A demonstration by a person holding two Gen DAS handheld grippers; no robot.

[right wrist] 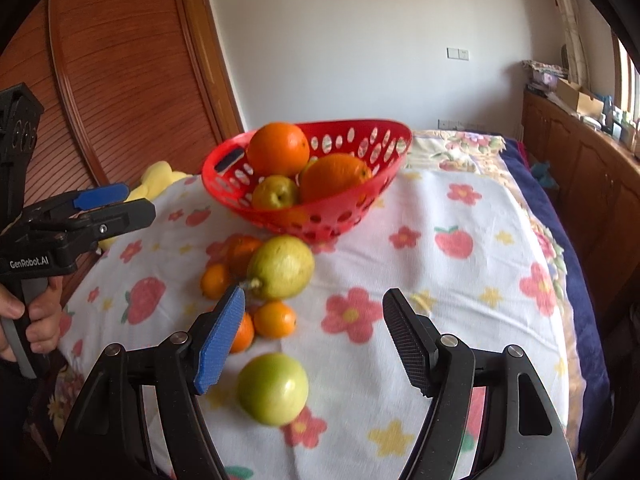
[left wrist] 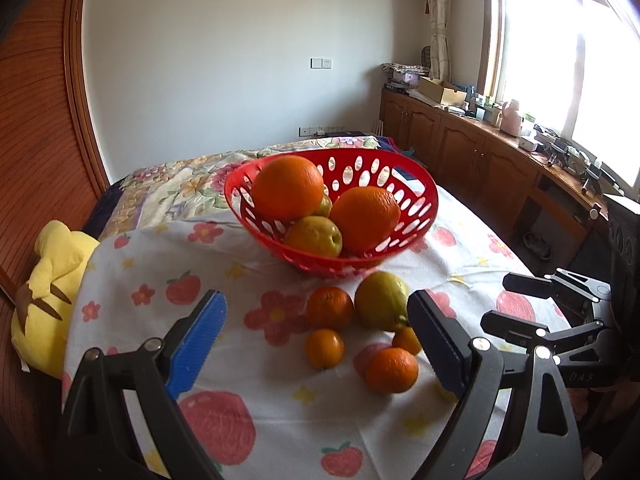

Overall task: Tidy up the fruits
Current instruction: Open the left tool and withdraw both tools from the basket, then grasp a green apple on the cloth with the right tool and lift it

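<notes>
A red perforated basket stands on the flowered cloth and holds two big oranges and yellow-green pears. Loose fruit lies in front of it: a large yellow pear, several small tangerines, and a green apple. My left gripper is open above the tangerines, holding nothing. My right gripper is open and empty, with the green apple just below its jaws. The left gripper also shows in the right wrist view.
A yellow plush toy lies at the cloth's left edge beside the wooden wardrobe. A floral bedspread lies behind the basket. Wooden cabinets with clutter run along the right under the window.
</notes>
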